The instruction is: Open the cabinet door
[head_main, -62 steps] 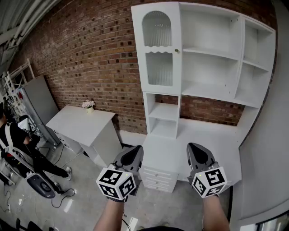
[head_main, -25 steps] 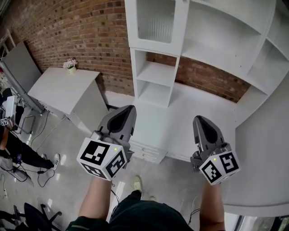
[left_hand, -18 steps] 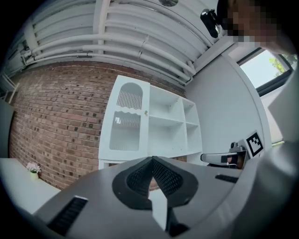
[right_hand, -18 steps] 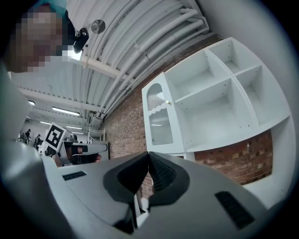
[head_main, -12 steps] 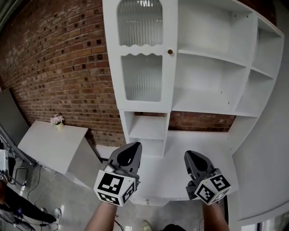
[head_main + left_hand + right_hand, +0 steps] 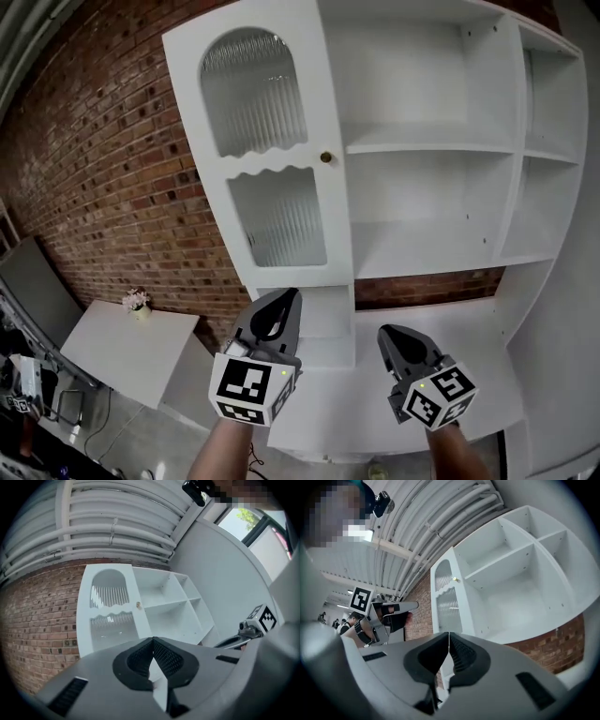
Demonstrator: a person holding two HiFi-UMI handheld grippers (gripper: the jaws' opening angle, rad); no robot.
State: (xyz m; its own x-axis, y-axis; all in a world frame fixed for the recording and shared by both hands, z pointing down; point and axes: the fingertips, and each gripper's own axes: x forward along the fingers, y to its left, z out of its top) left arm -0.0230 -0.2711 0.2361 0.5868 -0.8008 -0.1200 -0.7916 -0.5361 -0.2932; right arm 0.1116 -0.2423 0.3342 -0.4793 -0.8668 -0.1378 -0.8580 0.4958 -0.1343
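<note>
Head view looks up at a white shelf unit [image 6: 431,150] standing against a brick wall [image 6: 103,187], with the cabinet door [image 6: 272,159] on the unit's left side. The door is tall, with an arched ribbed-glass pane above and a wavy-topped ribbed pane below, and it lies shut against its frame. A small round brass knob [image 6: 326,157] sits on its right edge, about level with the gap between the two panes. The left gripper [image 6: 284,298] is held below the door and well apart from the knob. Its own view shows its jaws pressed together with nothing between them. The right gripper [image 6: 386,334] hangs beside it over the white worktop [image 6: 473,323], under the open shelves. The right gripper view shows its jaws also pressed together and empty. Down at the left, a low white side table [image 6: 131,352] carries a small pot of flowers [image 6: 137,301].
</note>
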